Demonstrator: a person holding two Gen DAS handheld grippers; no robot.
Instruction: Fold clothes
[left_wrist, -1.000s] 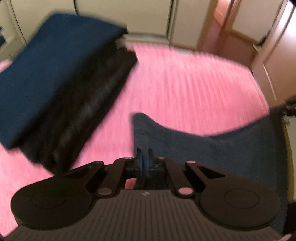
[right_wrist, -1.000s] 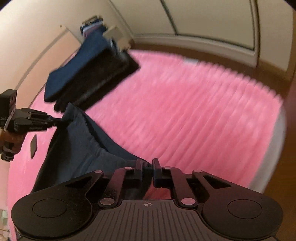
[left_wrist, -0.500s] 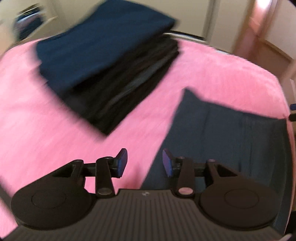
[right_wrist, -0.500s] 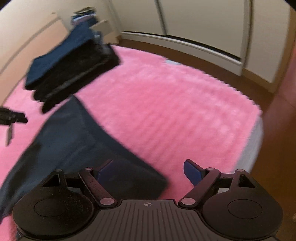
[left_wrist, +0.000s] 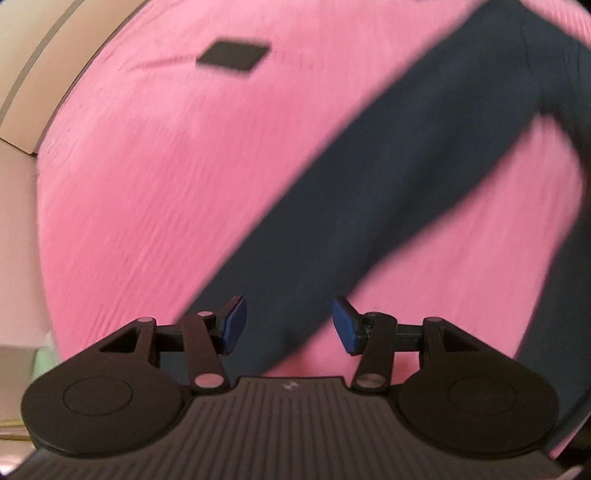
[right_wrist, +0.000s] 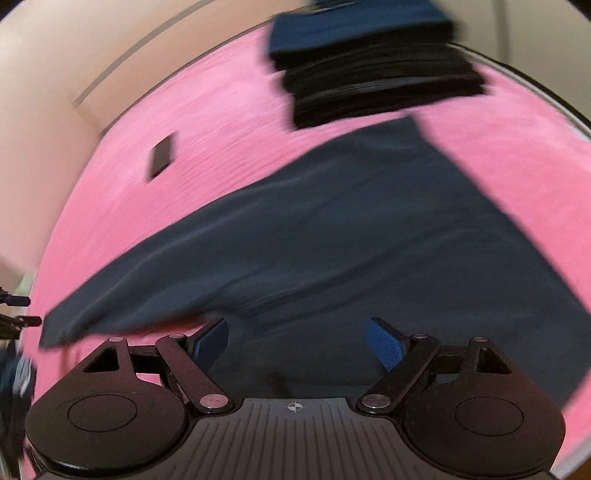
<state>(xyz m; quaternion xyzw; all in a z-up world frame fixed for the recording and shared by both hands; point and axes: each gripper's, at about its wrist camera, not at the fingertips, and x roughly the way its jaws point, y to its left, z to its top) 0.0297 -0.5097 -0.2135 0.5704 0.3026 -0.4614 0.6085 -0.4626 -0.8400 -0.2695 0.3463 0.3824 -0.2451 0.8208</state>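
Fingers of left gripper (left_wrist: 287, 325) and right gripper (right_wrist: 297, 346) stand spread, empty, above the navy garment (right_wrist: 351, 236) lying flat on the pink bedspread (right_wrist: 229, 118), apparently released for refolding.

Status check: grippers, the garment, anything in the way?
Left gripper open, empty. Right gripper open, empty. Dark blue garment spread on pink blanket, unfolded. Folded stack and small black object lie apart.

We see both views smeared by motion blur. The dark blue garment (left_wrist: 406, 177) runs off the left wrist view's right edge, so we cannot tell its type. The folded stack (right_wrist: 373, 70) is cut off at the top, its layers uncountable.
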